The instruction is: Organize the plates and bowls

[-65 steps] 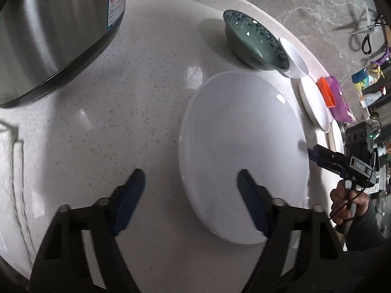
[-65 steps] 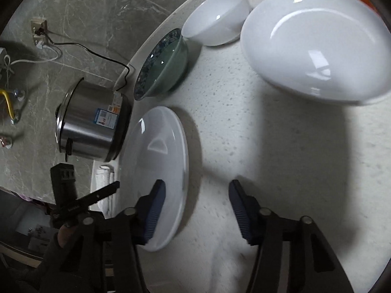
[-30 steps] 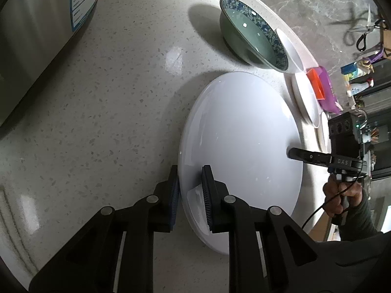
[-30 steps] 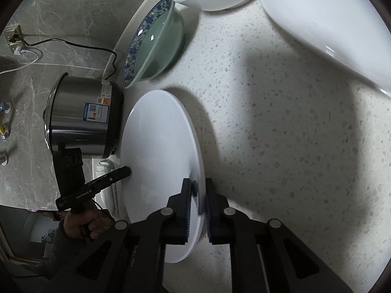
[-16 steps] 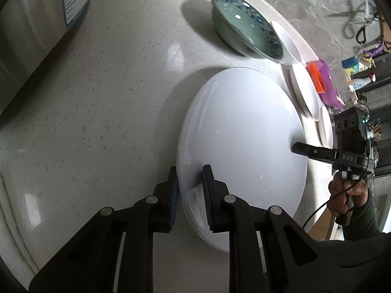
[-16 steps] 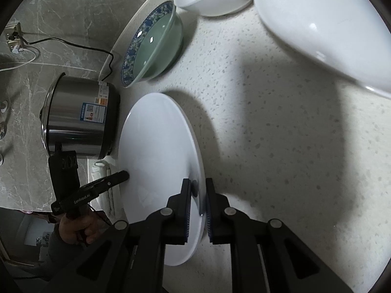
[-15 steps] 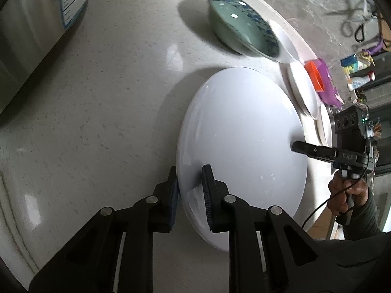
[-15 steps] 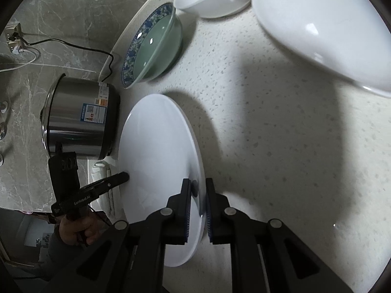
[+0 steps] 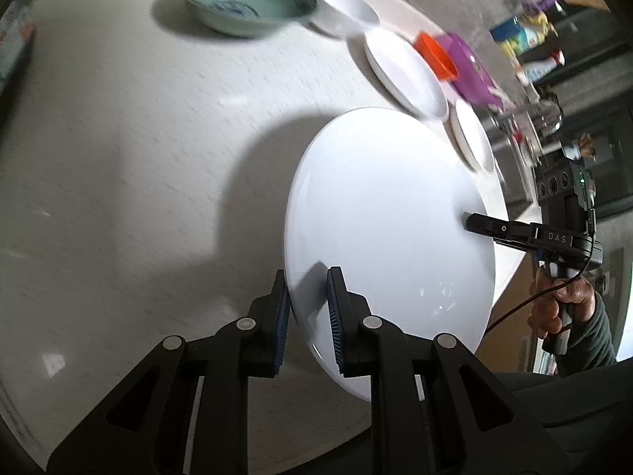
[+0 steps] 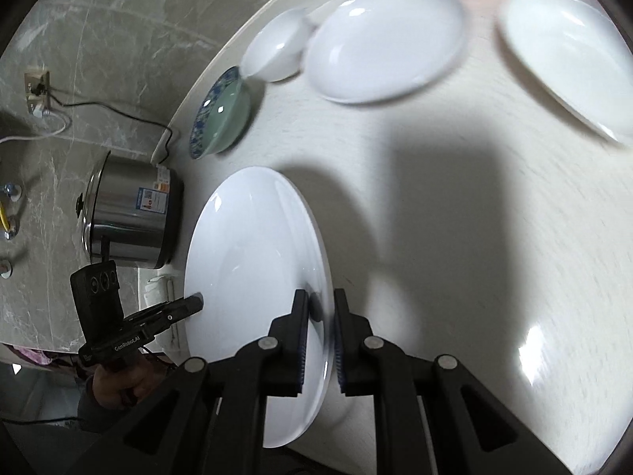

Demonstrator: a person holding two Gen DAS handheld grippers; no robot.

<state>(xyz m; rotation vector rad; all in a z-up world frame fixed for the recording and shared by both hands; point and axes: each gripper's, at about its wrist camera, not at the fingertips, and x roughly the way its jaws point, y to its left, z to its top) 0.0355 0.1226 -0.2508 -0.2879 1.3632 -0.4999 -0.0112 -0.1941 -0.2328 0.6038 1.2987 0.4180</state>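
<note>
The left claw [image 9: 306,308] and the right claw [image 10: 318,330] each grip opposite edges of a large white plate [image 9: 389,237], which hangs tilted above the pale speckled surface [image 9: 138,138] and casts a broad shadow on it. Farther back sit a green bowl with a blue rim [image 9: 243,2], a small white bowl [image 10: 277,53], and two white plates [image 10: 385,39]. A steel pot [image 10: 132,217] stands near the surface's edge.

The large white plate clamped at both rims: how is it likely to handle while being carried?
The large white plate looks glazed and glossy, so probably slippery under narrow pads. It seems rigid, not sagging between the left gripper and right gripper. Likely ceramic, so fragile if dropped on the stone counter.
</note>
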